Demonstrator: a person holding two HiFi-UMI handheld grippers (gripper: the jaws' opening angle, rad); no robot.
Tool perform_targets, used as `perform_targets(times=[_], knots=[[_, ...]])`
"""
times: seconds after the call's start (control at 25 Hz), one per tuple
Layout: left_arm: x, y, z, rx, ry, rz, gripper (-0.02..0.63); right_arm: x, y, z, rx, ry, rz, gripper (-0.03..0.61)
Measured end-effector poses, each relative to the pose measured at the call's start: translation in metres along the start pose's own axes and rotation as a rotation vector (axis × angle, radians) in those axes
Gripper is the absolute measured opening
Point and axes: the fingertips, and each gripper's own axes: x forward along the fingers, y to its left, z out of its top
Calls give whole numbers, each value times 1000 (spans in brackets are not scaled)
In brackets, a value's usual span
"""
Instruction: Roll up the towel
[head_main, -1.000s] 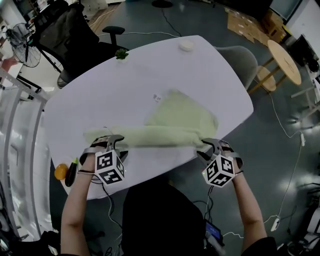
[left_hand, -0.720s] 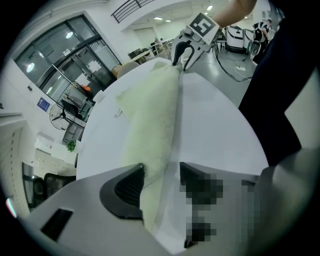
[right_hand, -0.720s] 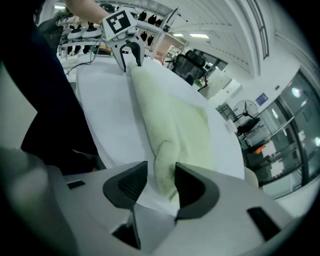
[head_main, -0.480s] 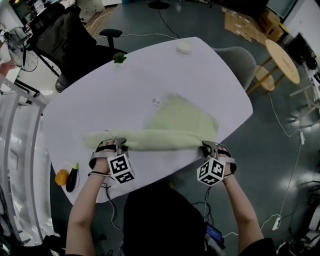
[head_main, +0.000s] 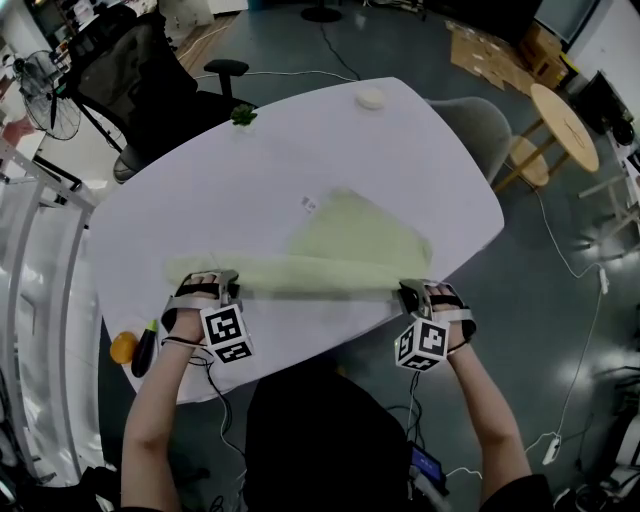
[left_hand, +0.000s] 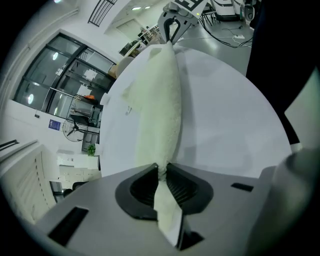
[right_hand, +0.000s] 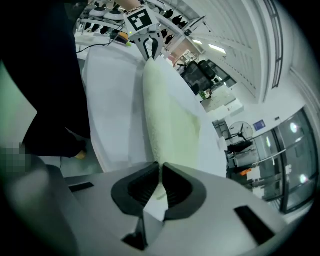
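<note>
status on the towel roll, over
Grips: left gripper and right gripper just closed, each on a towel end. Folded edge stretched between them. Nearby eggplant clear of towel.

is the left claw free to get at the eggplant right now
Probably not: the left claw has just closed on the towel. The eggplant lies close by, nothing between.

The fluffy cloth towel is pale green, the oval tabletop plain white, the small round fruit orange, the aubergine near-black with a green tip.
</note>
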Motion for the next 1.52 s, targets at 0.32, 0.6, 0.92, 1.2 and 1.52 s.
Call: perform_targets(times=[0.32,0.6,0.92,1.2,1.52], knots=[[-17,-51,-16,8,23,-43,61,-13,49,7,-5,-31,74,31],[-16,-36,-16,-9,27,-165,61,-12,36,10,52,-28,258,34],[-8,-1,-13,-47,37,-429,63,3,-4,15,105,1,581,35],[23,32,-9,-114,38,-523,63,44,-38,13,120,63,678,37],[53,50,-11,-207,19,-509,63,77,-47,10,143,113,617,39]])
